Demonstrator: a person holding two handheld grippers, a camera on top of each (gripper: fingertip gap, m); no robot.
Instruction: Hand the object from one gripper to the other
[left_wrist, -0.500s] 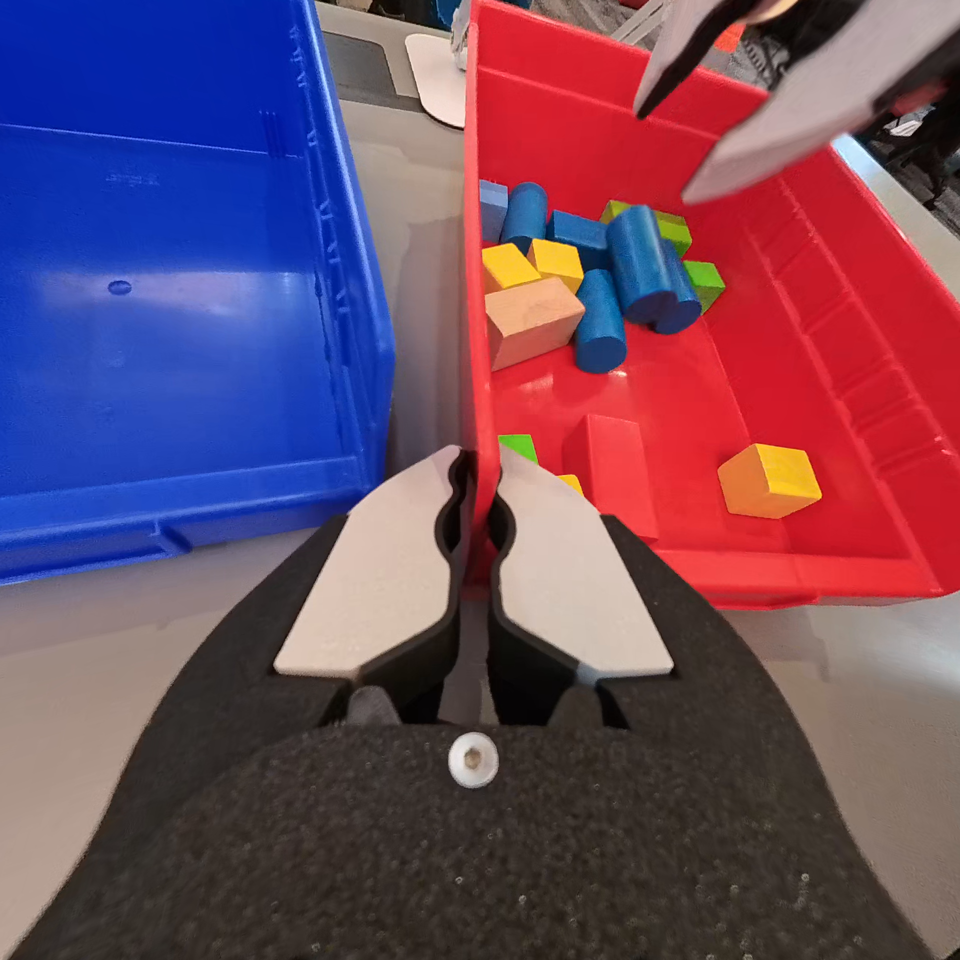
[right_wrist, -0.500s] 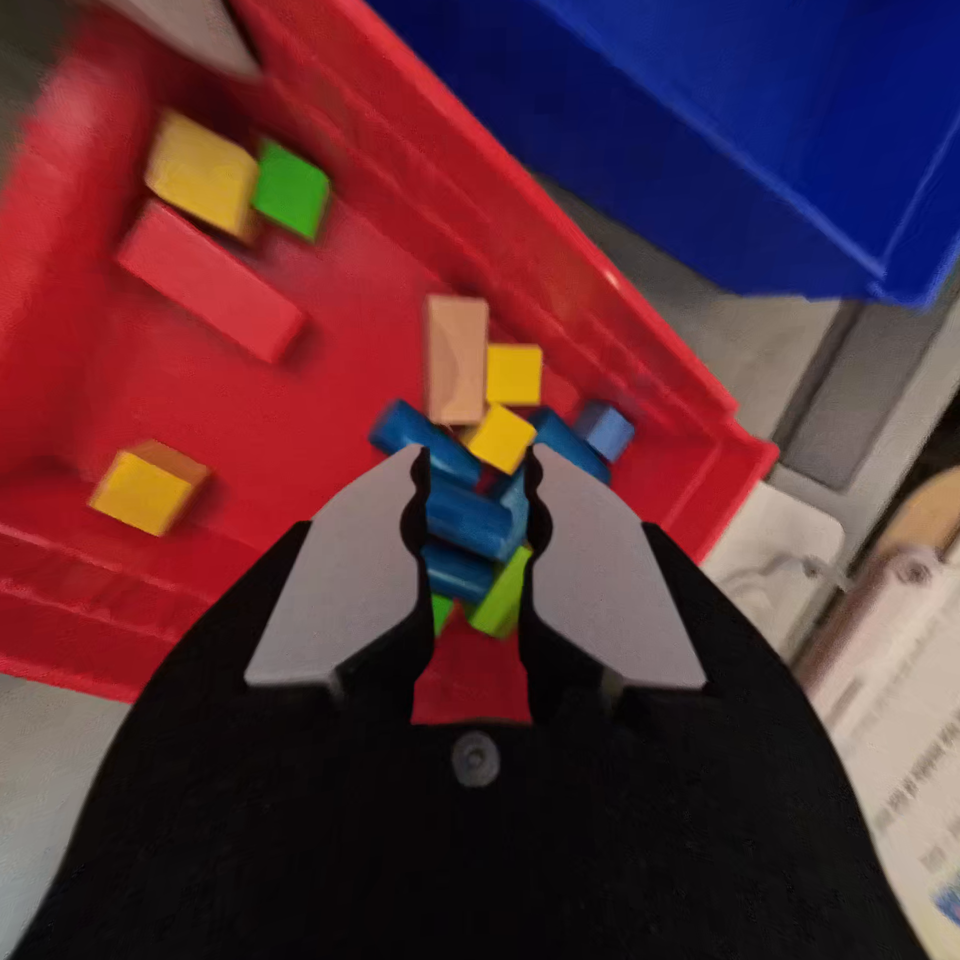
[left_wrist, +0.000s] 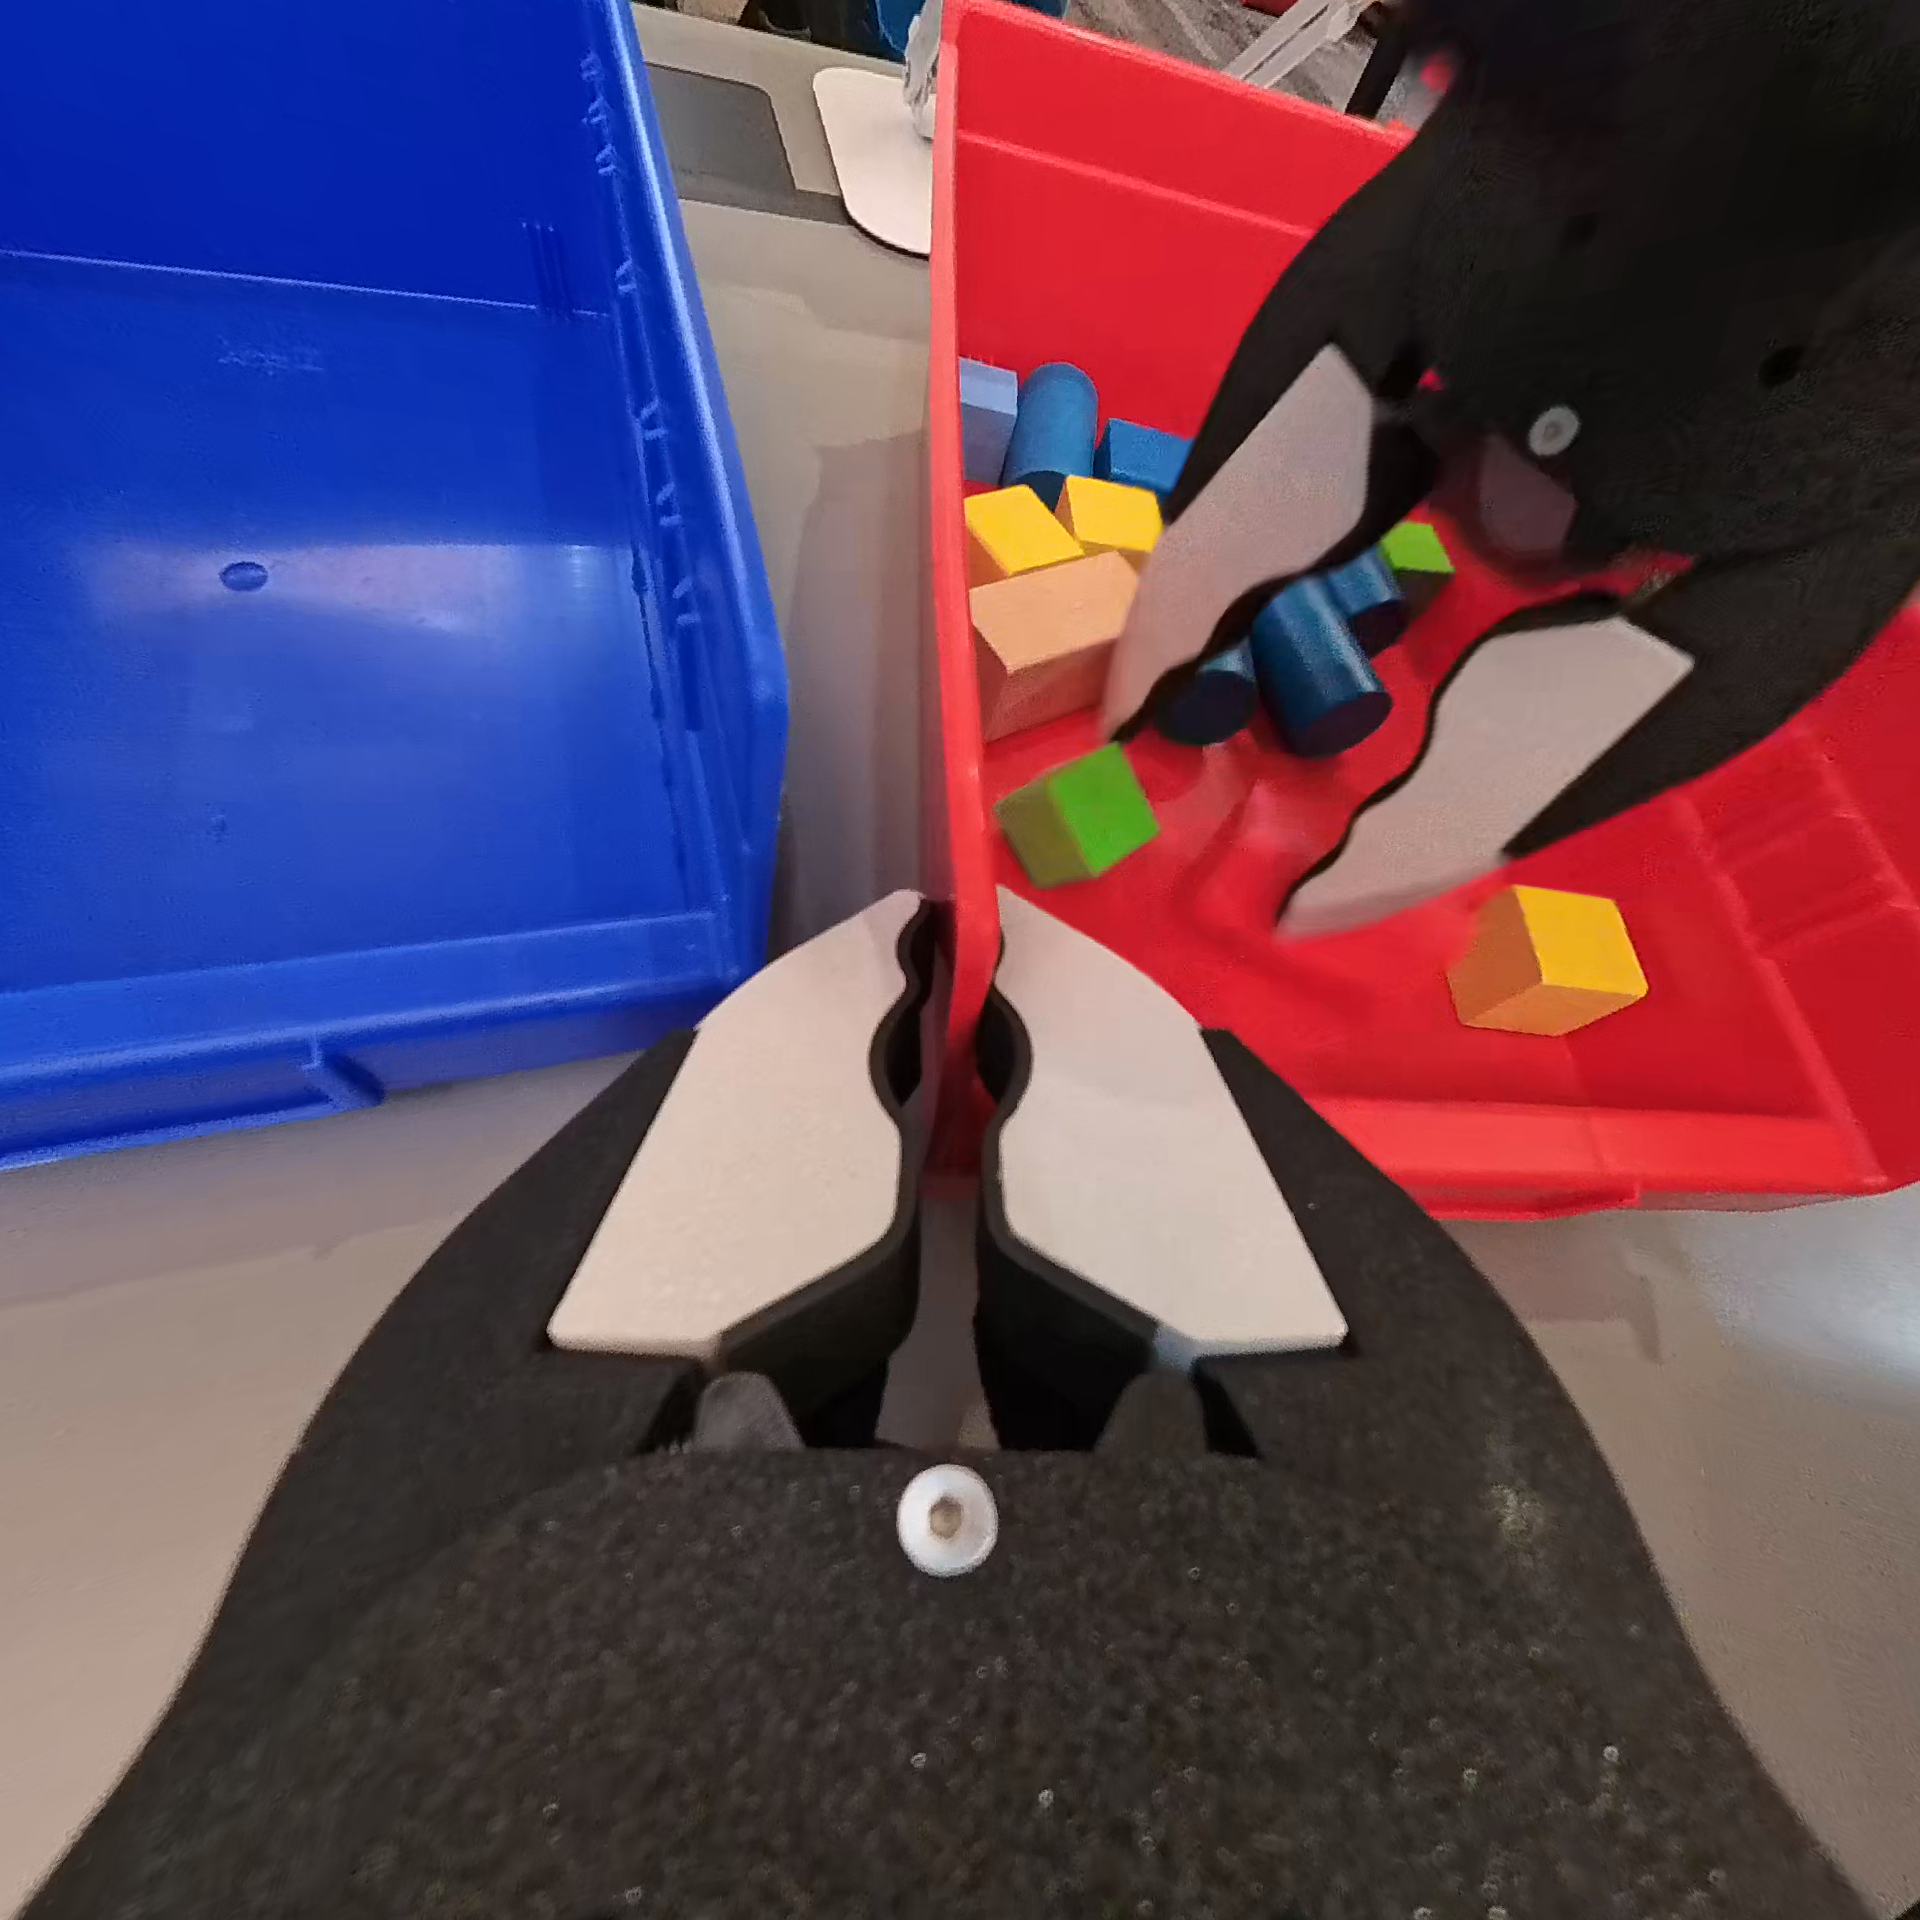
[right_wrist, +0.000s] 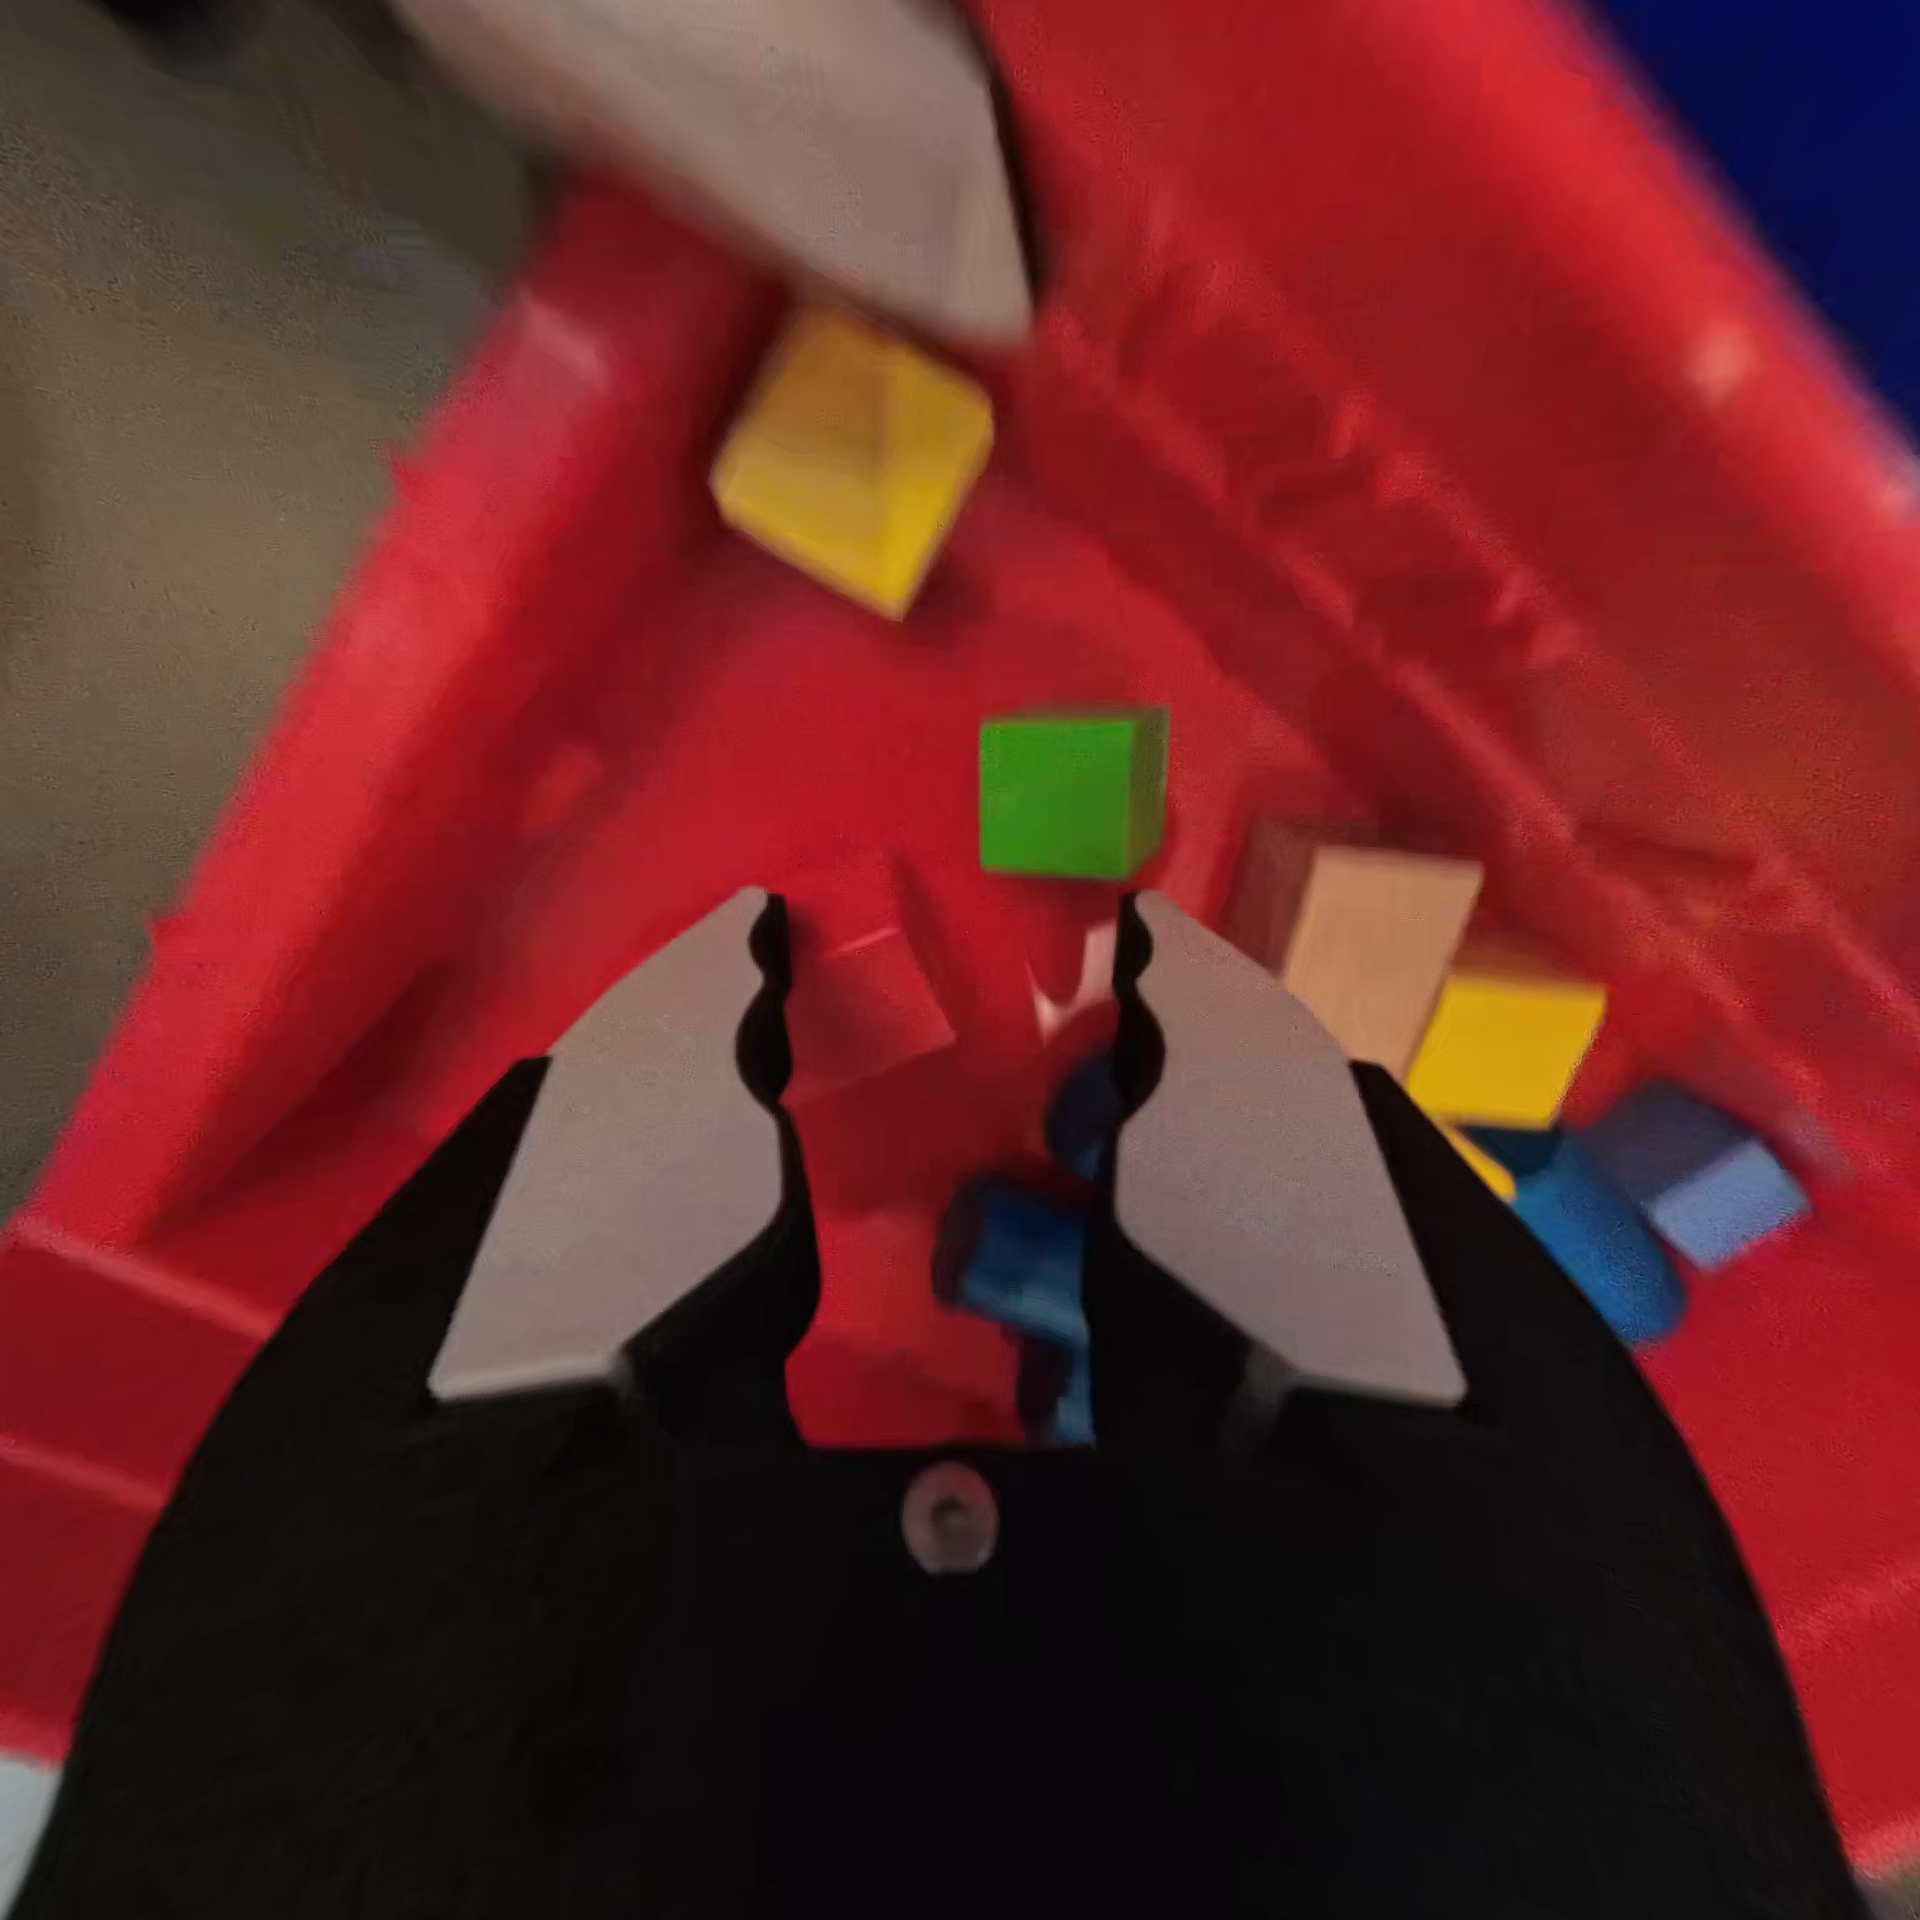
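Left tongs (left_wrist: 951, 940): closed together on the near corner of the red bin's (left_wrist: 1558, 1153) left wall, the thin wall pinched between the two grey fingers; no block is held.

Right tongs (right_wrist: 951, 914): fingers spread apart and empty, lowered inside the red bin over its floor. In the left wrist view they (left_wrist: 1195, 821) enter from the bin's far right corner, one fingertip near the tan block (left_wrist: 1049, 644), the other pointing toward the bin's near wall.

Contents of the red bin: a green cube (left_wrist: 1081, 816) lies alone on the floor beside the left wall; in the right wrist view it (right_wrist: 1070, 795) sits just ahead of the open fingertips, apart from both. A yellow cube (left_wrist: 1548, 961) rests on its own near the bin's near wall, well apart from the heap. Toward the bin's far wall lies a heap of blue cylinders (left_wrist: 1314, 665), two yellow blocks (left_wrist: 1018, 530), the tan block, a pale blue block (left_wrist: 985, 416) and a second green block (left_wrist: 1415, 551). A red block (right_wrist: 868, 997) lies on the floor between the right fingertips, its outline blurred.

A blue bin (left_wrist: 364, 623) stands just left of the red bin on the grey surface (left_wrist: 208, 1299), a narrow gap between them.
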